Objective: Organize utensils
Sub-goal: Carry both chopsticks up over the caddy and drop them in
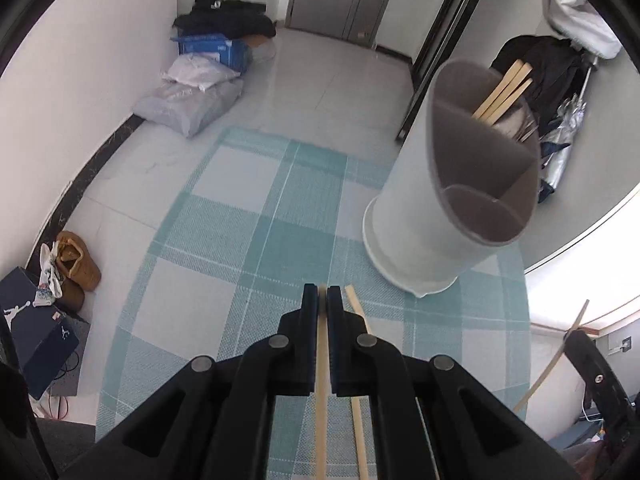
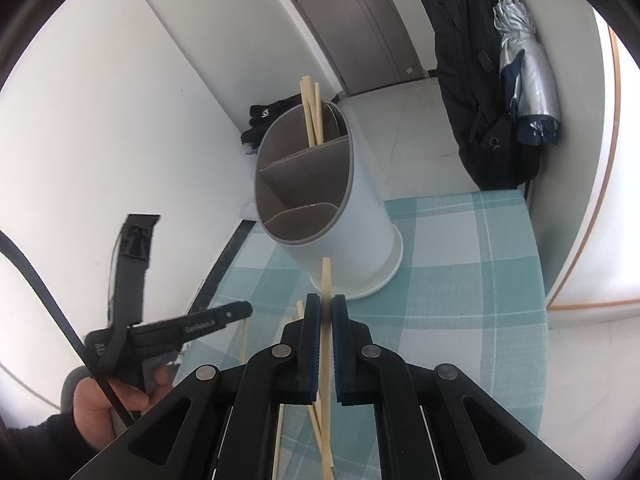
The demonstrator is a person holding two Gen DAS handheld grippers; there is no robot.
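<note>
Both pairs of jaws are pinched on wood: the left gripper [image 1: 323, 294] clamps a pale wooden chopstick [image 1: 321, 400] that runs back between its fingers, and the right gripper [image 2: 326, 304] clamps a second pale wooden chopstick [image 2: 327, 276] whose tip sticks out ahead of the jaws toward the holder.

The step in hand looks like the carry from pick-up to drop-off. The tall white cylindrical utensil holder with grey inner dividers [image 2: 360, 216] stands on the teal-and-white checked tablecloth [image 2: 460, 248], near the table's far edge, and several chopsticks [image 2: 311, 112] already stand in its far compartment. More loose chopsticks [image 1: 358, 400] lie on the cloth under the grippers.

Next, each stick probably has to be raised above the rim, tipped upright and let go into that far compartment. Two tools converging on one narrow mouth may clash, so going one at a time seems wiser.

The left tool hangs over or past the table's left edge in the right wrist view, so room is tight there; the cloth to the holder's right is open.
</note>
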